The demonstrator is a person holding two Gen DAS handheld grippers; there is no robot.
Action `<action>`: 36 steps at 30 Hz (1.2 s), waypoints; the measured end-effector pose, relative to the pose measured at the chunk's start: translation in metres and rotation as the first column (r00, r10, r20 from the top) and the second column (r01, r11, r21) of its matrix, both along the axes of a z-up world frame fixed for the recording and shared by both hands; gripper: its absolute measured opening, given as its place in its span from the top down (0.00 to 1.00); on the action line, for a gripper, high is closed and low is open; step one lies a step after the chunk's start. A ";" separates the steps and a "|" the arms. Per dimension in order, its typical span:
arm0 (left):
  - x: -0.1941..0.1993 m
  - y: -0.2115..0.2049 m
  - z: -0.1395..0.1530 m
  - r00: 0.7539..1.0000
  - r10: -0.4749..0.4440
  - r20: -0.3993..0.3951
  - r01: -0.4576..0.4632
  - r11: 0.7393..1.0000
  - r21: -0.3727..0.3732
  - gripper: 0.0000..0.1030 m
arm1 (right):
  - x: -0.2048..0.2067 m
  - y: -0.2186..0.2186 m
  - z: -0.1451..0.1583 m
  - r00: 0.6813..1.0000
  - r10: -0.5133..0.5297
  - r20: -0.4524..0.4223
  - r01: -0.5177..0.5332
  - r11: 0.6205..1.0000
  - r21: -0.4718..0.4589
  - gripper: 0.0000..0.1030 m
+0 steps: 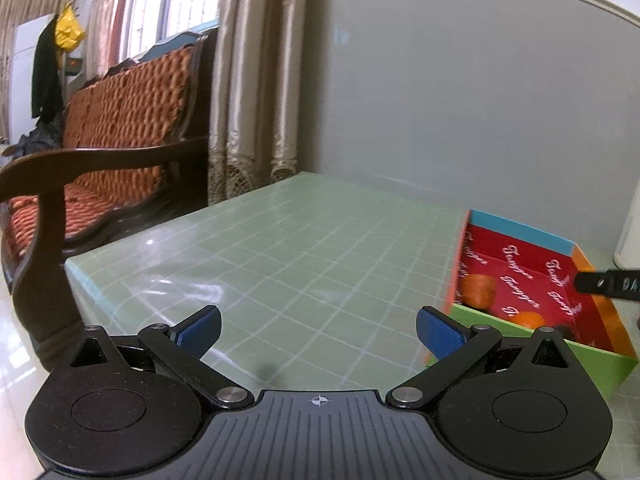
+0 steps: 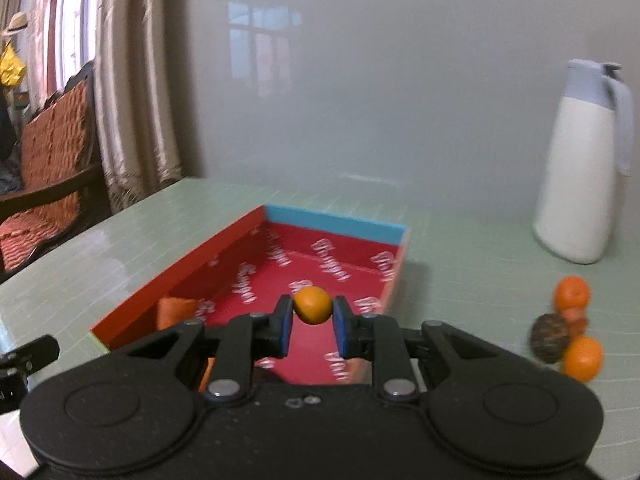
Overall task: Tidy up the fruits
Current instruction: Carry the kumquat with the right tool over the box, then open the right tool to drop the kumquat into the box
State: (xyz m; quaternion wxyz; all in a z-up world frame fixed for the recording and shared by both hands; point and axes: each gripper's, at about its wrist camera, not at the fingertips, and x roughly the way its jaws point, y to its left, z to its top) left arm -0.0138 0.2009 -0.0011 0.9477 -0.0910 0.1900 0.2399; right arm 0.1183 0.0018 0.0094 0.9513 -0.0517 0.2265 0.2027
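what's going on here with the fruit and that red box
A person with a gripper in each hand is sorting fruit into a red-lined box. The right gripper is shut on a small orange fruit, held over the box. The left gripper is open and empty. More fruit waits on the table.

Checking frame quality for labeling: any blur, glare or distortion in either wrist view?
Left wrist: sofa and box motion-smeared, window glare on the table, fisheye bends the wall trim. Right wrist: loose fruits on the table blurred, window reflection on the wall; the small orange in the right gripper reads fairly sharp.
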 end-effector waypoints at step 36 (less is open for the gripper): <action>0.009 -0.023 0.002 0.998 -0.056 -0.013 0.056 0.998 0.017 0.00 | -0.014 -0.032 0.013 0.994 -0.096 0.050 0.096 0.995 0.003 0.34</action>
